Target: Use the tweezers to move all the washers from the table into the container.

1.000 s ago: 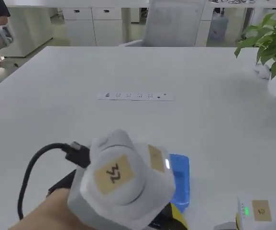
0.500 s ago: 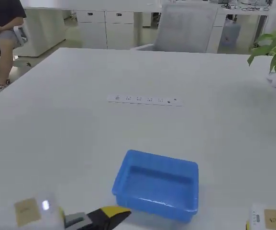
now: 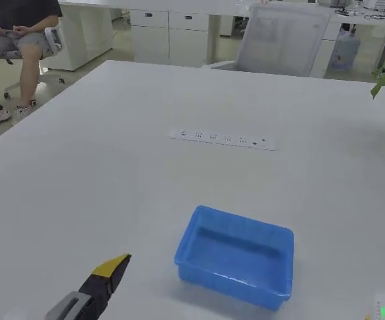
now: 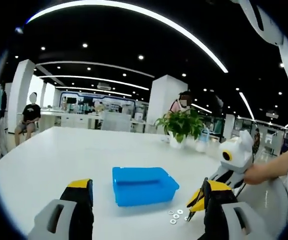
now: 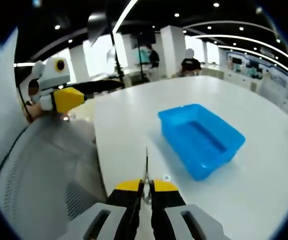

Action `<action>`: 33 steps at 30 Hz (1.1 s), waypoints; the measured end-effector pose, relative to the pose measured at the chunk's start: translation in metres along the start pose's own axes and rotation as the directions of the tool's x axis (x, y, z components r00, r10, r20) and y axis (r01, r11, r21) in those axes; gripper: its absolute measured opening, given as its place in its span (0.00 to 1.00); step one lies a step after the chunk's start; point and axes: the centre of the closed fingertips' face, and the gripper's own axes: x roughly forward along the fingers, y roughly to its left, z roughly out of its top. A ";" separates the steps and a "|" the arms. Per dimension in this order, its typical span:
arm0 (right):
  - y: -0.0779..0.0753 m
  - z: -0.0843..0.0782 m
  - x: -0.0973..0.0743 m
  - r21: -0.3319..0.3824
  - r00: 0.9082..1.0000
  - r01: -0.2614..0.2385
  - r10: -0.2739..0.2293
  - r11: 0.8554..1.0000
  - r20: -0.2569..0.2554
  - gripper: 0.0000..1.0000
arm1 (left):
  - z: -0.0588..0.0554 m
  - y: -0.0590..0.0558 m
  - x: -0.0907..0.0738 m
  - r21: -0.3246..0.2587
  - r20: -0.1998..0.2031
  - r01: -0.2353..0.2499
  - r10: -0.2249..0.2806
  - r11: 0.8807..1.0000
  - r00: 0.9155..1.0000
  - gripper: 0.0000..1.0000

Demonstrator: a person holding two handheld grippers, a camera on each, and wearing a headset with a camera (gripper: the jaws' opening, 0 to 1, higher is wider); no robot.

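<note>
Head view: the blue container [image 3: 231,285] sits empty on the desk [image 3: 99,167], and the left hand-held gripper [image 3: 111,269] is near its left side.

Left gripper view: that gripper's jaws are spread wide and hold nothing. The washers [image 4: 175,216] lie in a small cluster on the desk just in front of the container.

Right gripper view: the right hand-held gripper [image 5: 145,187] is pressed together on the tweezers [image 5: 146,167], which point forward over the desk.

I judge this to be the approach for the first pick-up. Next, the tweezer tips need to come down and straddle one washer.
</note>
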 end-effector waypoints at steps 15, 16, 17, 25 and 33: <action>0.006 0.000 0.002 -0.111 0.997 0.073 -0.075 0.991 -0.012 0.03 | -0.007 0.011 -0.005 0.026 -0.036 -0.056 0.057 0.998 0.998 0.88; 0.005 0.000 0.003 -0.113 0.997 0.074 -0.076 0.991 -0.010 0.03 | -0.007 0.013 -0.005 0.033 -0.035 -0.066 0.067 0.997 0.997 0.88; 0.005 0.001 0.003 -0.114 0.997 0.073 -0.074 0.991 -0.009 0.03 | -0.006 0.013 -0.006 0.033 -0.030 -0.071 0.072 0.997 0.997 0.88; 0.009 0.002 0.006 -0.149 0.997 0.067 -0.070 0.987 -0.012 0.03 | -0.005 0.014 -0.006 0.030 -0.026 -0.087 0.088 0.996 0.996 0.90; 0.001 0.000 0.003 -0.095 0.997 0.074 -0.074 0.993 0.002 0.03 | -0.005 0.012 -0.007 0.022 -0.023 -0.079 0.080 0.997 0.997 0.92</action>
